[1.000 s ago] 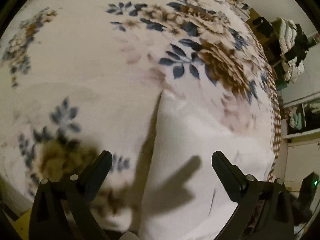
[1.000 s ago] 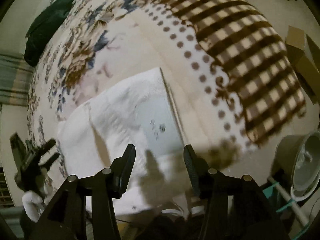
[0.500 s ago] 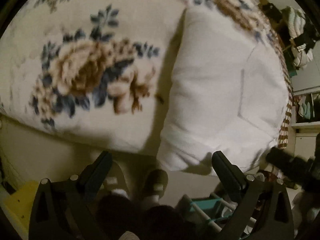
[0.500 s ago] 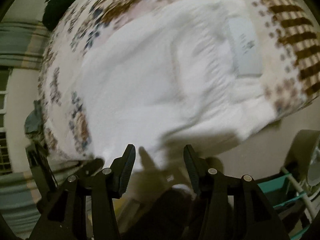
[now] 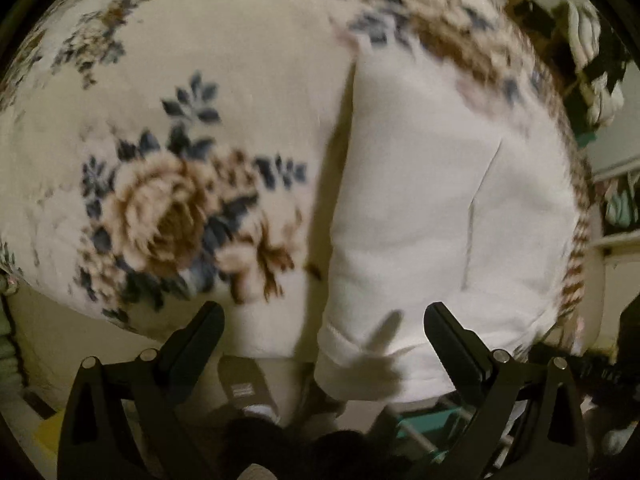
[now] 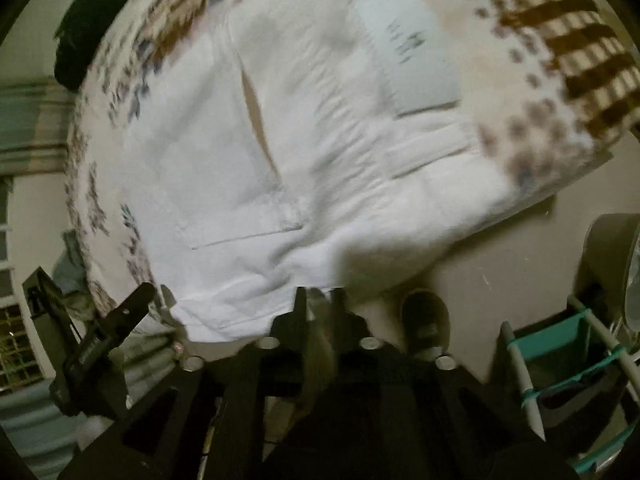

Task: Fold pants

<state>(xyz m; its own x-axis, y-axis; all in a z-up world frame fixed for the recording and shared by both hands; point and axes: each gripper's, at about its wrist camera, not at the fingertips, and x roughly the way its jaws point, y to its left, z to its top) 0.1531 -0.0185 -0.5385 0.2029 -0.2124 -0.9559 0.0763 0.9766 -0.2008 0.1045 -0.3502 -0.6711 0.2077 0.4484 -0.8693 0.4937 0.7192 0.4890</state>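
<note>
White pants lie folded on a floral blanket, their near edge hanging over the bed's front. My left gripper is open and empty, its fingers either side of the pants' near corner, just above it. In the right wrist view the pants fill the middle, with a grey label near the waistband. My right gripper is shut on the pants' near edge. The left gripper shows at the lower left of that view.
The blanket's brown check border runs along the right. A dark green cloth lies at the bed's far end. A teal and white rack and a fan stand on the floor at right. Clothes hang at the far right.
My right gripper has closed from open onto the pants' near edge. Both grippers pulled back to the bed's front edge, and the left one has come in over the pants' corner.
</note>
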